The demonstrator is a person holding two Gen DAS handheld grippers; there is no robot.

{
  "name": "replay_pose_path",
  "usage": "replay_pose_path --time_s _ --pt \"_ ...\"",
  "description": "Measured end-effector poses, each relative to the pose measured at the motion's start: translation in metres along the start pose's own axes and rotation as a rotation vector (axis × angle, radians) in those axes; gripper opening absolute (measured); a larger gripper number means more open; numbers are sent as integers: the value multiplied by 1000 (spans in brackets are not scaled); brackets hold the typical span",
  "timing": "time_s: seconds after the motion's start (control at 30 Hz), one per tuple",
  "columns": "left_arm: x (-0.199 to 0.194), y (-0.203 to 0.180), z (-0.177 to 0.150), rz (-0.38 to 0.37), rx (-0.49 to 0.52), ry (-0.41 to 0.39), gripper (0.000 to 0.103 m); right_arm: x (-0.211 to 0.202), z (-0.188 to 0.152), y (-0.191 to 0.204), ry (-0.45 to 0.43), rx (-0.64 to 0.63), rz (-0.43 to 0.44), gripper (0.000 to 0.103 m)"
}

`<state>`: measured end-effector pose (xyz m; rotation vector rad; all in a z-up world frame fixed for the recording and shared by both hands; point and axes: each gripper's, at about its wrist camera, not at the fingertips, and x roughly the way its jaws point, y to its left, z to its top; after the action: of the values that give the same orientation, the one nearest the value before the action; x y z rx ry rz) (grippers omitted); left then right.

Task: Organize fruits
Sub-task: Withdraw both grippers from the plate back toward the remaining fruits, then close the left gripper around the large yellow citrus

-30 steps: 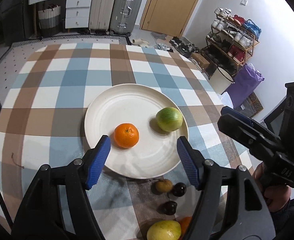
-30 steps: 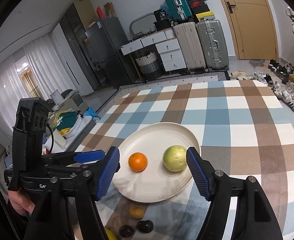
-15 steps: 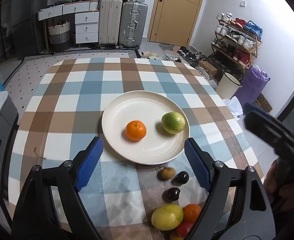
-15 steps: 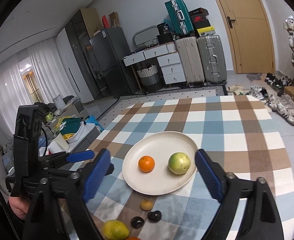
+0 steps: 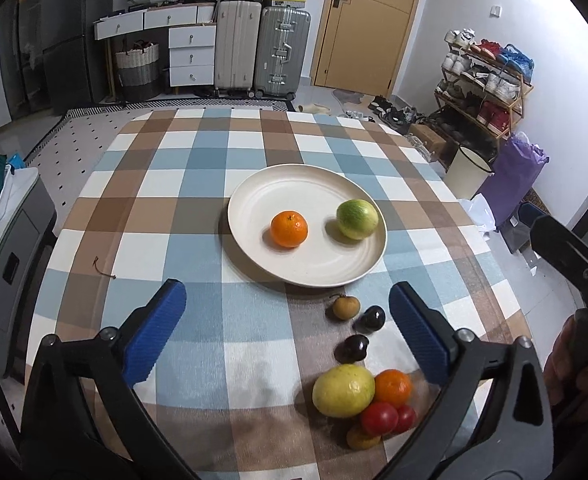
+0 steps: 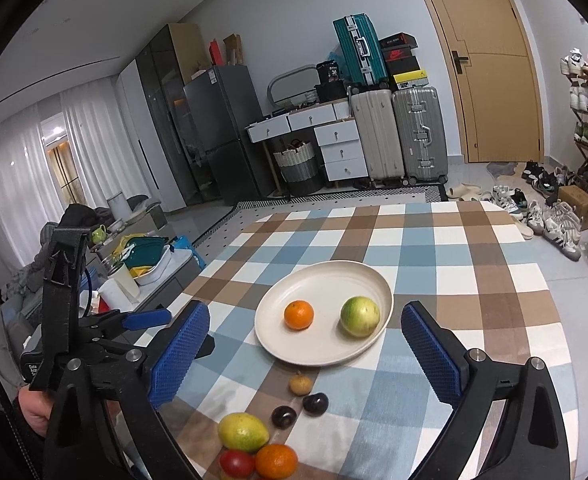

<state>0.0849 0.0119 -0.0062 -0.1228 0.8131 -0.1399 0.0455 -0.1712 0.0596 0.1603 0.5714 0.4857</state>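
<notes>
1. The left tongs [image 5: 286, 330] hang above the counter [image 5: 174, 208] with jaws spread wide, holding nothing.
2. The right tongs [image 6: 306, 354] are likewise spread wide and empty.
3. A cream plate [image 5: 290, 188] carries an orange [image 5: 289, 229] and a green fruit [image 5: 357, 219], set apart.
4. Just off the plate's near rim lie a small brown fruit [image 5: 345, 307] and two dark plums [image 5: 369, 318].
5. Nearer still, a yellow fruit [image 5: 343, 390], a second orange [image 5: 393, 387] and tomatoes [image 5: 379, 418] sit bunched together.

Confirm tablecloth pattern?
The tablecloth is checked in blue, brown and white squares; it shows best in the left wrist view.
</notes>
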Motion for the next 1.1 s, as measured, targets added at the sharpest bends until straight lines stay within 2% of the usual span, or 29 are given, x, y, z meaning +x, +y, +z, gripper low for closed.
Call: replay_pose_path --time_s 0.13,0.27,0.63,0.87,1.1 --pt "-2 -1 -9 4 7 1 102 -6 -4 2 -6 -6 -1 99" --pt "4 0 -19 -44 -3 40 102 -11 -8 7 -2 -14 -4 101" --pt "24 -5 -43 -71 25 108 102 -14 -16 11 9 -24 -8 102" --pt "52 -9 -60 -119 40 201 102 -12 -23 11 27 -20 -5 102" --pt "67 -10 -66 -159 25 247 102 -6 -29 10 48 -10 1 102"
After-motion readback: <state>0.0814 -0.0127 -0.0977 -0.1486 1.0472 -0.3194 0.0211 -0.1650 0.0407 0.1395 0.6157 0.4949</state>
